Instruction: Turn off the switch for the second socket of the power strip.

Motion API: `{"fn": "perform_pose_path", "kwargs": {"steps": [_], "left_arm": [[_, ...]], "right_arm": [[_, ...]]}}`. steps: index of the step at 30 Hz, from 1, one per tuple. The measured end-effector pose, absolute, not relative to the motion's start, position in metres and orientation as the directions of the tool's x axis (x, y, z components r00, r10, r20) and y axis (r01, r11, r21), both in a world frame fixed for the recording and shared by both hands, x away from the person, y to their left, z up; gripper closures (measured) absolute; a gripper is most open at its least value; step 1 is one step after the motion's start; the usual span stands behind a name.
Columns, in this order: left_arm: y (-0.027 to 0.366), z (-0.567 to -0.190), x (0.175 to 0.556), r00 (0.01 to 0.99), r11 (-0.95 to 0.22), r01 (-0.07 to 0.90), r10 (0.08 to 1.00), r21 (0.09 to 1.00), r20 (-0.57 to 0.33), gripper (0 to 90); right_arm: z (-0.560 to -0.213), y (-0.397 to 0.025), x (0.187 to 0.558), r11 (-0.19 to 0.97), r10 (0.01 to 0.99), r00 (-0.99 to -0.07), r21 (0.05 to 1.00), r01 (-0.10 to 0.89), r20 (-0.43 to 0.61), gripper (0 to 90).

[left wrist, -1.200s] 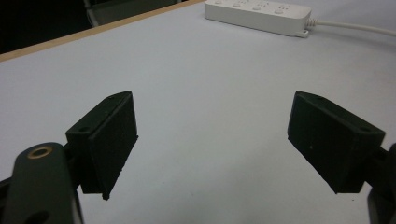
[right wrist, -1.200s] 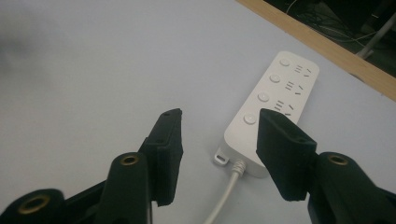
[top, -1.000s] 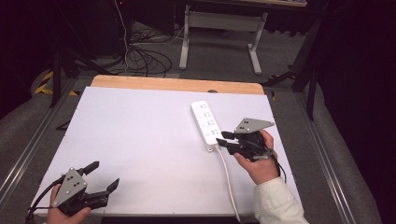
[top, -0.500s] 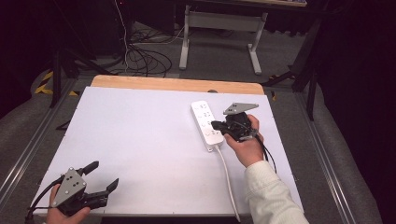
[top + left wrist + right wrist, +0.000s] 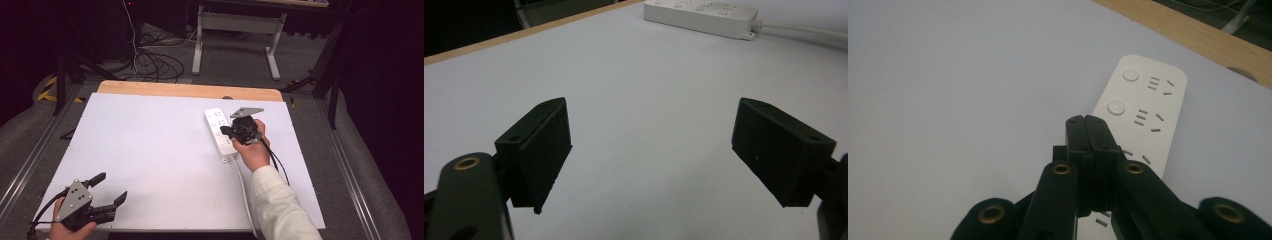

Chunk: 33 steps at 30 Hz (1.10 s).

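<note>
A white power strip [image 5: 220, 133] lies toward the far right of the white tabletop [image 5: 150, 150]. The right gripper [image 5: 226, 132], jaws pressed together, hovers over or perhaps touches it. The left gripper [image 5: 111, 190], jaws wide apart, rests at the near-left corner.

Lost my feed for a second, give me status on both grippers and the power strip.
Right gripper shut, empty, tips over the power strip by its buttons. Left gripper open, idle at the near table edge. Nothing in the way.
</note>
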<state>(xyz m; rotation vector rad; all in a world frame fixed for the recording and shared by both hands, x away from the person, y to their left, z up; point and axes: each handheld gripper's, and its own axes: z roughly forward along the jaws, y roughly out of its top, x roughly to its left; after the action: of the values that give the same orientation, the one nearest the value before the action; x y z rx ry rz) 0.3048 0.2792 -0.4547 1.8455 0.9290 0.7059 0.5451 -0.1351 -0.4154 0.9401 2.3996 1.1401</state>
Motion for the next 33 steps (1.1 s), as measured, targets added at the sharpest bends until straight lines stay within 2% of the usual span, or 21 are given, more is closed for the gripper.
{"fn": "perform_pose_path", "kwargs": {"steps": [13,33], "left_arm": [[0.279,-0.455,0.305,0.55,-0.284,0.305,0.832,0.909,0.076,16.6],[0.279,-0.455,0.305,0.55,-0.284,0.304,0.832,0.909,0.076,16.6]], "right_arm": [[-0.441,-0.123,0.563,0.474,0.695,-0.719,0.769,0.43,-0.026,90.0],[-0.456,-0.118,0.572,0.467,0.716,-0.697,0.76,0.452,-0.026,90.0]]}}
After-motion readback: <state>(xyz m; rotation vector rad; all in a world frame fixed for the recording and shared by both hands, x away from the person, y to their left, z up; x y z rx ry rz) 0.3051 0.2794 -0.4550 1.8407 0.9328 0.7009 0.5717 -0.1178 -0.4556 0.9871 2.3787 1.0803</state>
